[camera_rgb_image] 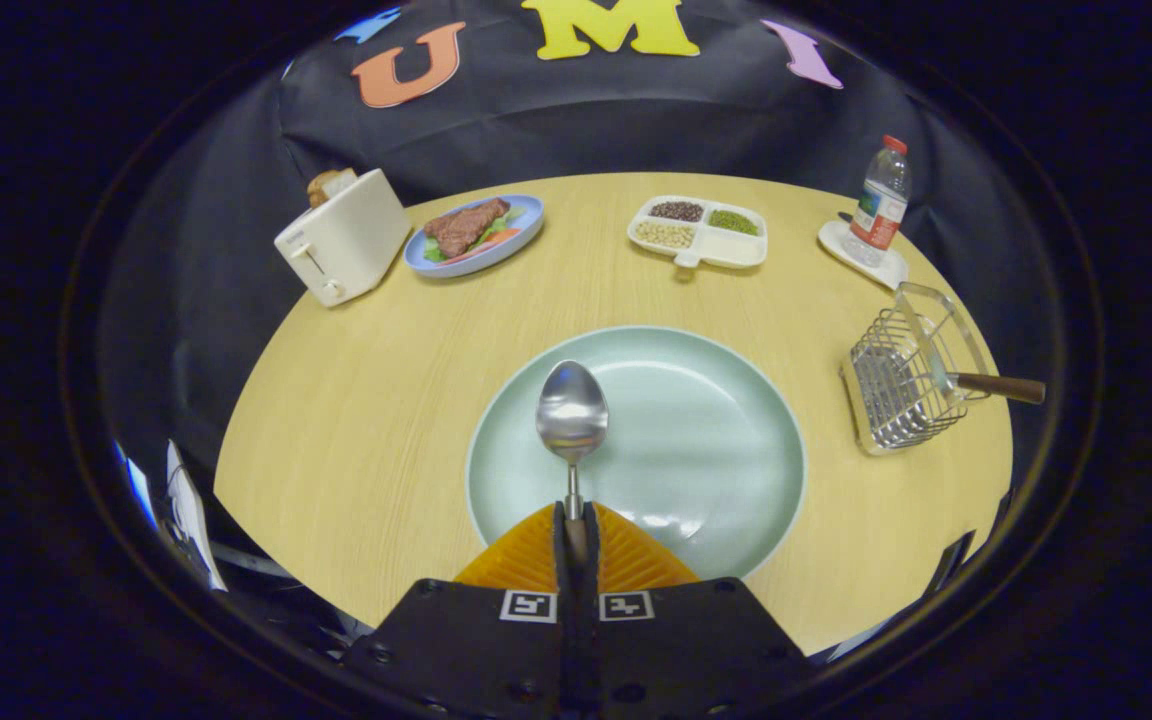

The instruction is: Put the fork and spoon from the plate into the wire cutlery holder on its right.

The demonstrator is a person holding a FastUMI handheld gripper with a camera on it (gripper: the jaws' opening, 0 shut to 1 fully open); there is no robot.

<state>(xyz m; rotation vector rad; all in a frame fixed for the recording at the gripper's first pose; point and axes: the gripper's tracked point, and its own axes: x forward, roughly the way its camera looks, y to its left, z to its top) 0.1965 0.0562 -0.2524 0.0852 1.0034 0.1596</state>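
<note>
Pinched on its handle between the pressed-together orange fingers (pixel 536 552) of the gripper (pixel 574 520), a shiny steel spoon (pixel 571 415), bowl forward over the pale green plate (pixel 716 450), wire cutlery holder (pixel 901 385) to its right holding a wooden-handled utensil (pixel 1001 386), labelled bottle (pixel 879 203) beyond, print too small to read.

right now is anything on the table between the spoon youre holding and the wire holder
In the gripper view, the spoon, pinched between the fingers of the gripper, hangs over the green plate. Past the plate's rim, bare table runs to the wire cutlery holder.
</note>
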